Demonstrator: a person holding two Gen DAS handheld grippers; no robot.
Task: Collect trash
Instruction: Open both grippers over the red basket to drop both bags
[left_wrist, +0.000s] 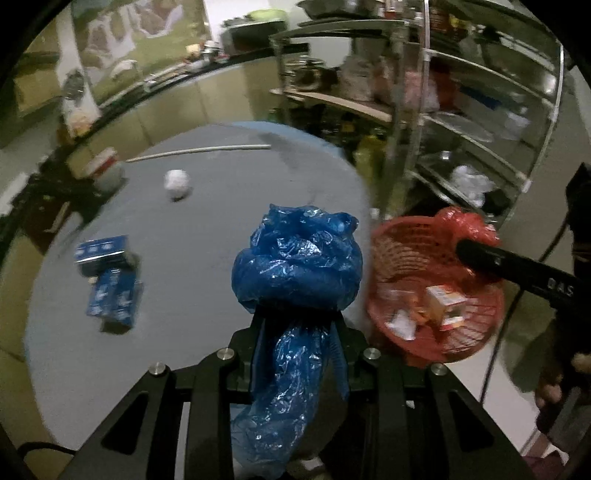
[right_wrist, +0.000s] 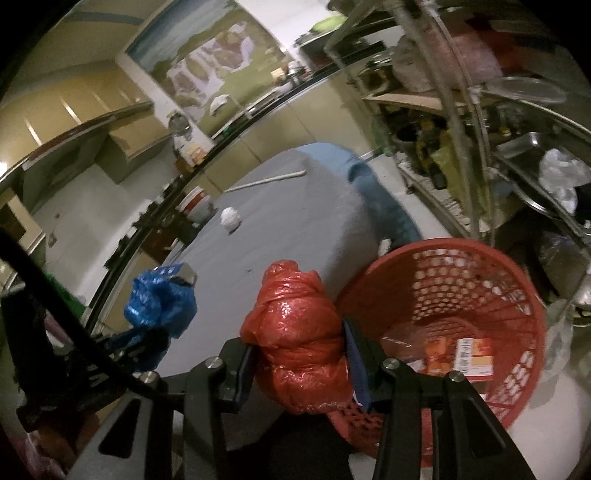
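Over the near edge of the bench (left_wrist: 207, 236), both grippers are already loaded: the left gripper (left_wrist: 297, 314) has its jaws closed on a scrunched blue plastic bag (left_wrist: 299, 266), and the right gripper (right_wrist: 301, 354) has its jaws clamped on a balled-up red plastic bag (right_wrist: 295, 332). Thin film like this weighs basically nothing and squashes to whatever shape you squeeze it into, so I'd guess grip force isn't the issue, slipperiness is. Pinching through the thick bunched middle, like both are doing, looks like the safe spot; grab a loose flap and it'll probably slide out or just unravel. The blue one has a long tail hanging down between the fingers, which could snag on release. The red basket (right_wrist: 517, 295) sits just off the bench's right edge, with a couple of small cartons in the bottom, and the red bag is right beside its rim, not yet over the opening. Both grippers point down at an angle, the left steeper, side by side and close together. Other trash on the bench: a white paper ball (left_wrist: 177, 184) toward the far side, a pair of blue boxes (left_wrist: 109, 280) near the left edge, and a thin white stick (left_wrist: 199, 150) along the far edge. The paper ball should crush easily; the boxes look stiff, so I'd grip across the flat faces.
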